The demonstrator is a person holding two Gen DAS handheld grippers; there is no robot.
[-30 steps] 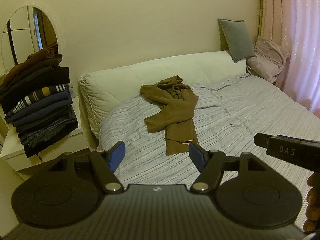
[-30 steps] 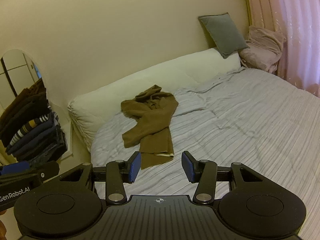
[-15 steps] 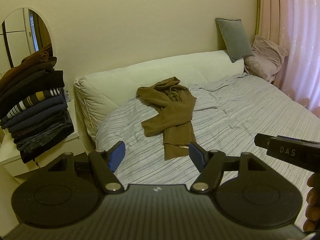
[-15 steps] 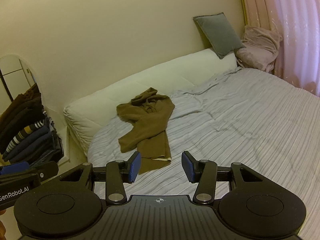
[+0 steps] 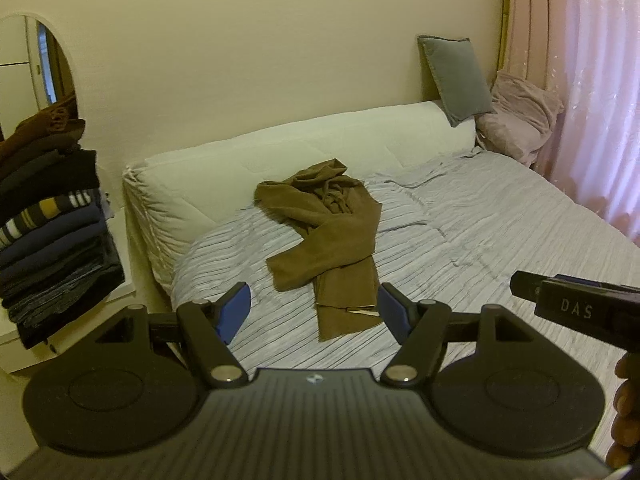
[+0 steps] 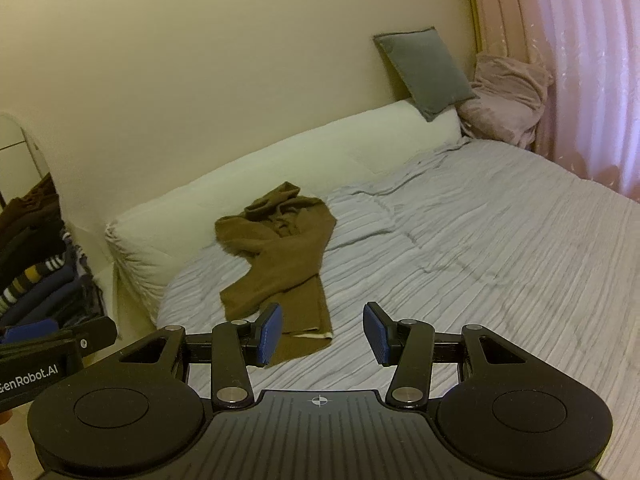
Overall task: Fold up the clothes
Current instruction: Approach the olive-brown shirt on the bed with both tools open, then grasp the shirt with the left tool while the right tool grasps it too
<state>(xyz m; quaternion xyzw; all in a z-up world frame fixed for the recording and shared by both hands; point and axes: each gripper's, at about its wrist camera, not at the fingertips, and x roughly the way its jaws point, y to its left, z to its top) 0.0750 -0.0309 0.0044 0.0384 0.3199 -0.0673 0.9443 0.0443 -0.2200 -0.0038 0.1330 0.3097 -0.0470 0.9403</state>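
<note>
A crumpled brown garment point(image 5: 332, 232) lies on the bed point(image 5: 500, 232), on the striped grey-white cover near the long white bolster point(image 5: 280, 160) that runs along the cream wall. Its upper part is bunched into folds close to the bolster, one sleeve is flung out to the left, and a longer strip of cloth reaches down the cover toward the cameras. The left hand-held gripper point(image 5: 314, 312) hangs above the near part of the bed with its blue pads spread wide and nothing between them; in its view the lower end of the garment shows in the gap between the fingers, but the cloth lies beyond them and is not touched. The right hand-held gripper point(image 6: 322, 334) also stands open and empty, its pads apart, with the garment's lower edge just past its left finger in the right wrist view. Each gripper shows at the edge of the other's view, so the two are side by side. A grey cushion point(image 5: 456, 76) leans upright against the wall at the far end of the bolster, with a pink pillow point(image 5: 520, 120) just beside it and a pink curtain point(image 5: 592, 80) behind. To the left of the bed, a stack of folded dark clothes point(image 5: 48, 232) sits on a white nightstand point(image 5: 120, 292) in front of a round-topped mirror point(image 5: 36, 72).
</note>
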